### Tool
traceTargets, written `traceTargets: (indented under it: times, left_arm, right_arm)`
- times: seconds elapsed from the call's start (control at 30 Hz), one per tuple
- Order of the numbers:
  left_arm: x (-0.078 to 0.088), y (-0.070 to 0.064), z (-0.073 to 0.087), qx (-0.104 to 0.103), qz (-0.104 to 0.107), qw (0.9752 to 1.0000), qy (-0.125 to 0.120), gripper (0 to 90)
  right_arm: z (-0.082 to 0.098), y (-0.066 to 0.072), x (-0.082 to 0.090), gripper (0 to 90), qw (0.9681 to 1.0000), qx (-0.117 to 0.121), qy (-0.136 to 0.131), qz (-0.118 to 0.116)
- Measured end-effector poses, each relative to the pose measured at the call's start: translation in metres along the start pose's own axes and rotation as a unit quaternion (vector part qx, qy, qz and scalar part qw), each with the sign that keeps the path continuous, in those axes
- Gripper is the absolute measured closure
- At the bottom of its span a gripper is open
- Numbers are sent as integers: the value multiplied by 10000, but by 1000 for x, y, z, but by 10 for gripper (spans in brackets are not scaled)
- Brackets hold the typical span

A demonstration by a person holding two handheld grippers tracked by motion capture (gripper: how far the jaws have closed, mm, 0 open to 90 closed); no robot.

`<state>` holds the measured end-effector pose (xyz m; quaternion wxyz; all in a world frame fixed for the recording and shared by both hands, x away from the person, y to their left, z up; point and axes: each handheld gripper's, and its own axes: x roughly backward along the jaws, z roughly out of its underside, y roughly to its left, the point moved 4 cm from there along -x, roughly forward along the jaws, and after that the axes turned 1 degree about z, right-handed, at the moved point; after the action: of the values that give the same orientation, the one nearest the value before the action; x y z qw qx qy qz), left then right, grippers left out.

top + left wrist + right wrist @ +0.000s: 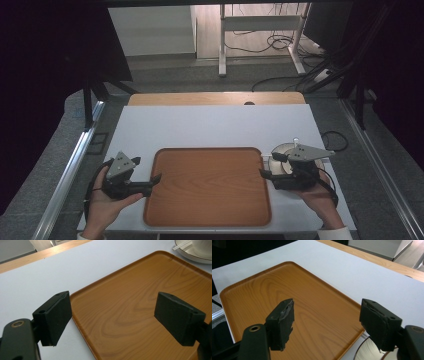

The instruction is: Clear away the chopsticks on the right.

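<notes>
- Two grippers framed the scene, and both stood with jaws spread wide and nothing between the pads. The left gripper (155, 181) pointed inward at the left rim of the tray (207, 222), and its own view showed the rim passing between its jaws, the left jaw over the white tabletop (37, 277) and the right jaw over the wood-grain floor of the tray (130, 307).
- The right gripper (265, 173) mirrored it at the opposite rim; in its view the tray (274, 285) lay bare below the jaws, the edge running between them.
- Each hand seemed set to straddle a rim, which I judged to be the stance for clamping the two edges and lifting the tray level.
- The tray sat flat at the near middle of the table (210, 127), empty, touched by neither gripper as far as I could tell.
- A saucer with a white cup (282, 152) stood just beside the tray's far right corner, partly hidden under the right gripper; the left gripper view showed its gold-edged rim (192, 255) and a pale stick across it.
- So close a neighbour asked for care when the right hand closed.
</notes>
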<state>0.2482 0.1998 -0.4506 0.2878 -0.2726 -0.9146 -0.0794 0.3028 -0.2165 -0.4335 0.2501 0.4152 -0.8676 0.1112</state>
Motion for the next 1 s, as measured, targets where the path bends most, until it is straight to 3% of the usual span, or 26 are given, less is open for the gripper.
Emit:
traceTargets:
  times: [0.4, 0.43, 0.7, 0.77, 0.8, 0.93, 1.0]
  left_arm:
    - [-3, 8, 6, 45, -38, 9999, 104, 144]
    - [-2, 8, 8, 15, -64, 9999, 129, 144]
    - [-2, 7, 10, -22, -105, 9998, 166, 144]
    - [-2, 6, 10, -46, -90, 9998, 196, 144]
    - [-3, 6, 11, -59, -87, 9997, 210, 144]
    - [-6, 4, 12, -108, -74, 9995, 274, 143]
    - [-7, 4, 13, -104, -79, 9995, 295, 143]
  right_arm:
    - [3, -15, 6, 333, 9998, -79, 62, 185]
    - [3, -20, 10, 339, 9994, -92, 70, 312]
    - [1, -40, 26, 371, 9978, -177, 88, 640]
    - [1, -47, 31, 388, 9968, -240, 90, 753]
    - [3, -55, 37, 397, 9949, -344, 164, 930]
    - [6, -66, 45, 407, 9926, -419, 273, 1103]
    - [8, -70, 50, 407, 9906, -330, 469, 1238]
